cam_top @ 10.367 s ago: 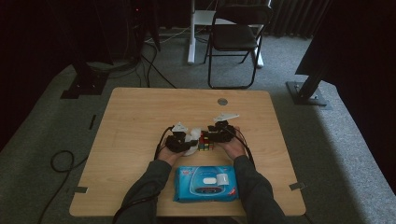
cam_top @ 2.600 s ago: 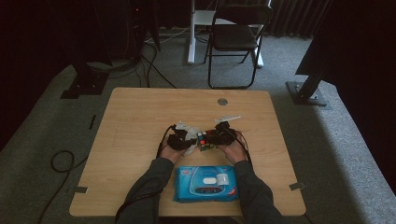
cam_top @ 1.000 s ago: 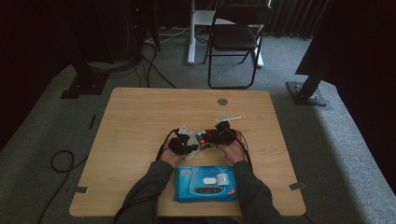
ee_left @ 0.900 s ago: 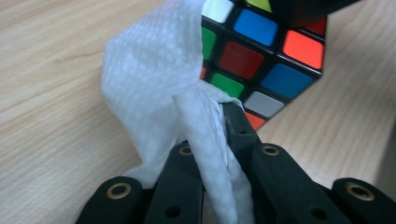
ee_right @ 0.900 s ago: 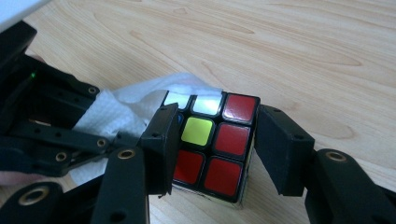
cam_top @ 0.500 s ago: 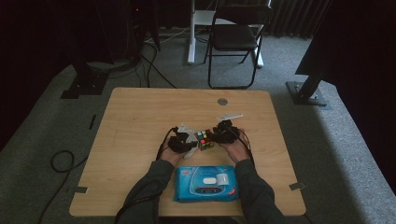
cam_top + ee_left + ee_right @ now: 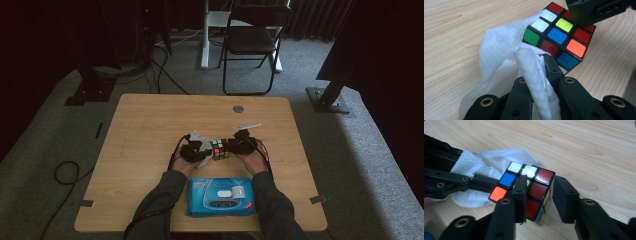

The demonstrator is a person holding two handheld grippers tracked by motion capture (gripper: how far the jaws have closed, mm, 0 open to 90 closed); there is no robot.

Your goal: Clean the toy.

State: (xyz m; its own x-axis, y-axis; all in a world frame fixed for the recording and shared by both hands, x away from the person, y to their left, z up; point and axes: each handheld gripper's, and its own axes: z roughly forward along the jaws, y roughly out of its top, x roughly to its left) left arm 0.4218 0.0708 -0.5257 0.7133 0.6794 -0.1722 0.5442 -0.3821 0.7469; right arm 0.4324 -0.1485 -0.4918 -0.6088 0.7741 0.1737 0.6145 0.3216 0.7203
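Two grips carry this wipe, neither with much margin. Right gripper (image 7: 539, 200) has just been closing with the cube (image 7: 530, 192) between its jaws: one pad lies across the top face, the other stands at the far side face, and whether that pad fully presses the plastic I can't tell from the right gripper view. The hold is on a corner slice, not the full width. Left gripper (image 7: 536, 75) is pinched nearly together on a twisted fold of the wipe (image 7: 506, 65), with its fingertip (image 7: 550, 63) butting the cube's lower edge; the rest of the sheet billows loose behind and beside the fingers. In the high view the cube (image 7: 219, 149) sits on the table (image 7: 150, 120) right between the two grippers, and the wipe pack (image 7: 220, 196) lies just behind the hands, between the forearms. Risks as I read them: a left-hand scrub would push sideways on a cube held off-centre, so it could pivot or pop out from between the right pads; smooth stickers plus a damp sheet make that slip likelier. The outer layer could also rotate under the off-centre clamp. The wipe fold is thin, so dragging it over an edge may pull it out of the pinch, leaving the bare fingertip scraping stickers. Loose cloth could also catch under the right pad.
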